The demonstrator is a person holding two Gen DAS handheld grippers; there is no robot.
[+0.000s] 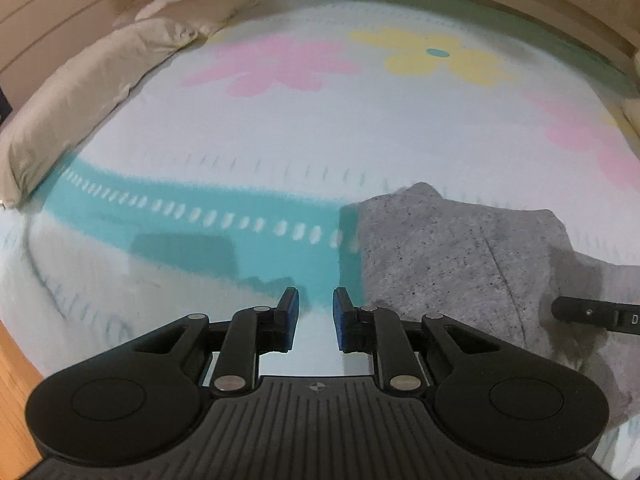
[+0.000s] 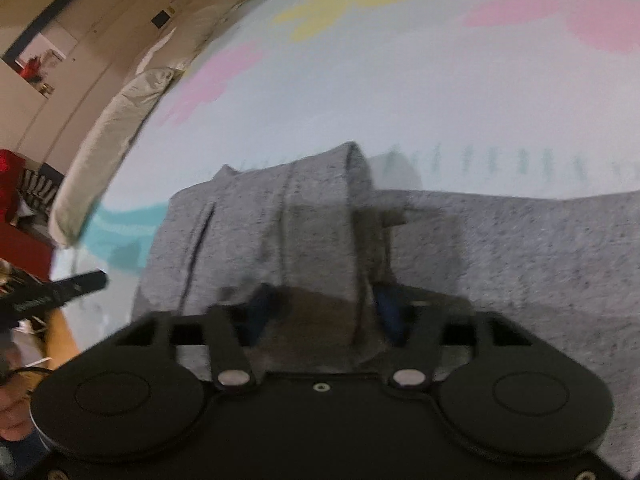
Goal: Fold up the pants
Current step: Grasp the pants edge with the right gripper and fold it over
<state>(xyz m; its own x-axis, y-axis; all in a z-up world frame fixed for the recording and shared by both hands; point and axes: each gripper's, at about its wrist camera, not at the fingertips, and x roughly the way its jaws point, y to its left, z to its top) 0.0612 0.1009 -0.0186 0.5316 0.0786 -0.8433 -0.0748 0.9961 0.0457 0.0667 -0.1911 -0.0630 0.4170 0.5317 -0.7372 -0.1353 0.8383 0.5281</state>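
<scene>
I hold a two-finger gripper in each hand above a bed covered by a pale blanket point(image 1: 304, 128) printed with pink and yellow flowers and a teal band. The grey speckled pants point(image 1: 452, 256) lie on that blanket, partly folded.

From my left wrist camera, my left gripper point(image 1: 316, 312) hangs over bare blanket, just left of the pants' edge. Its blue-padded fingers point(image 1: 290, 308) stand close together with a narrow gap and nothing between them; they touch no cloth. The pants fill the lower right of this view, with a seam running down the fabric. At the right edge a black finger of my right gripper point(image 1: 592, 314) pokes in against the grey cloth. A long beige pillow point(image 1: 80, 96) lies along the blanket's left side, with a wooden bed frame point(image 1: 540, 4) curving across the top.

My right wrist camera shows what the left does not: my right gripper point(image 2: 324, 312) has a raised fold of the pants point(image 2: 320, 216) bunched between its blue pads point(image 2: 386, 312). The picture is blurred, and I cannot tell whether the pads press the cloth or merely flank it. Behind the fold, more grey fabric spreads flat to the right. At the left edge the tip of my left gripper point(image 2: 68, 286) appears, clear of the pants, with a red object point(image 2: 16, 184) and room clutter beyond the bed.
</scene>
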